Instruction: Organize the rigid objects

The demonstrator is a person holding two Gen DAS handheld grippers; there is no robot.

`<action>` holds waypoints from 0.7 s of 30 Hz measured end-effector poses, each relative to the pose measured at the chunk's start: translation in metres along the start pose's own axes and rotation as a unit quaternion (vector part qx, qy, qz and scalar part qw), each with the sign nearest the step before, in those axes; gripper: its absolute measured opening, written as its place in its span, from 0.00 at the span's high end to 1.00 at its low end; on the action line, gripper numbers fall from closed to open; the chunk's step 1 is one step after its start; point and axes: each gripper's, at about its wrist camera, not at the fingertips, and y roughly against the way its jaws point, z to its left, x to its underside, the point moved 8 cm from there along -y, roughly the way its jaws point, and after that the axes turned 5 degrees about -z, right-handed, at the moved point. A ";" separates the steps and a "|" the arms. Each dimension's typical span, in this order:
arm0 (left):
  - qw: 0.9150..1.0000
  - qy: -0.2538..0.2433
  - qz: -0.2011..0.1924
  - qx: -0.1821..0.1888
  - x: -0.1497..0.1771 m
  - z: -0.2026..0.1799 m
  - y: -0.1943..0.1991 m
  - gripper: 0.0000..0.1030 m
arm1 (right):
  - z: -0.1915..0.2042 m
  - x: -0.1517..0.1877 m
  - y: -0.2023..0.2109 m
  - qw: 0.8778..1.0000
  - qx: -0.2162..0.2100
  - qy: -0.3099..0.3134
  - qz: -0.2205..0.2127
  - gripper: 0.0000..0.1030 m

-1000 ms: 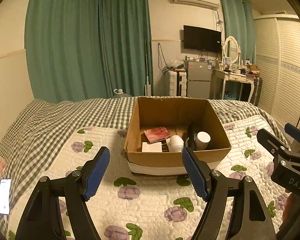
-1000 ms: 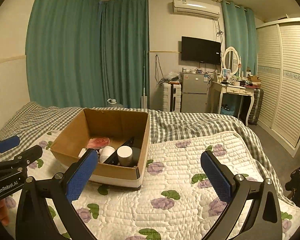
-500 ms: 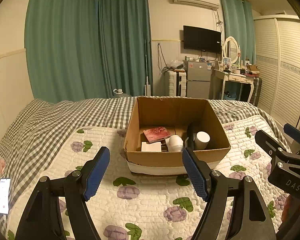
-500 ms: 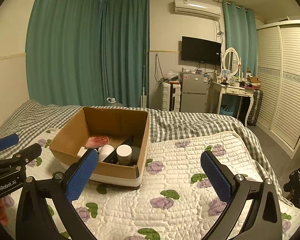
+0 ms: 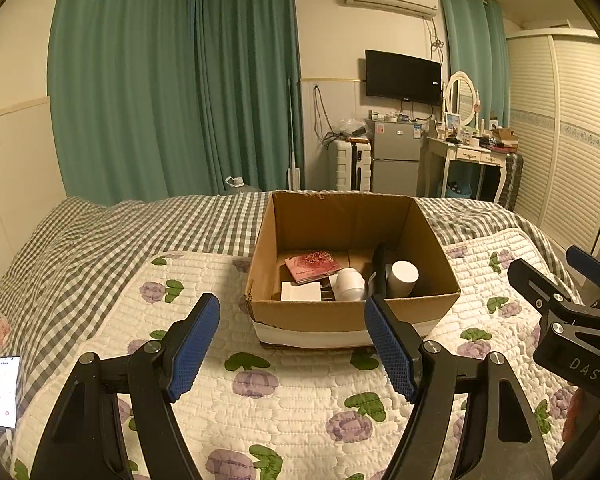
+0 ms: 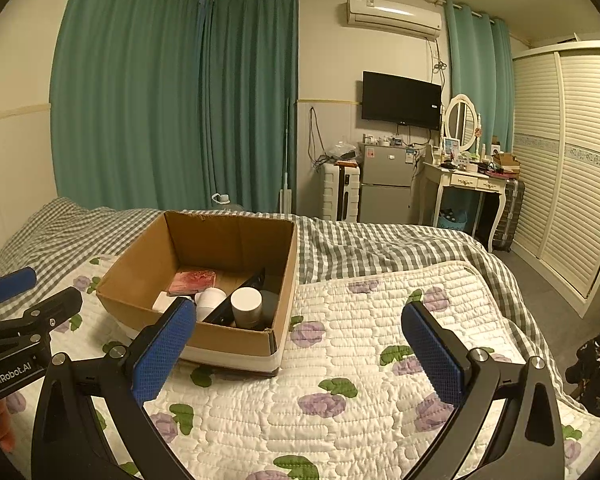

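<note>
Cardboard marks the landmark: an open cardboard box on the quilted bed, with a phone lying well to its left. Left of and before the box hovers the left hand-held gripper, jaws wide and empty. Inside lie a red booklet, a white card and two white jars; to the box's right the right hand-held gripper gapes wide, empty too.

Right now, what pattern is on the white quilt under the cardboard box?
Purple flowers with green leaves on the quilt, clearest in the right wrist view.

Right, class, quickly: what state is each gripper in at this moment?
Left gripper: open, holding nothing.
Right gripper: open, holding nothing.
</note>
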 end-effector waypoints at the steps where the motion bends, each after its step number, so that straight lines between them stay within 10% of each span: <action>1: 1.000 0.000 0.000 0.000 0.000 0.000 0.000 0.25 | 0.000 0.000 0.000 1.000 0.000 0.000 0.000 0.00; 21: 1.000 0.000 0.000 0.001 0.000 0.001 0.000 0.25 | 0.000 0.001 0.000 1.000 0.000 0.001 0.002 0.00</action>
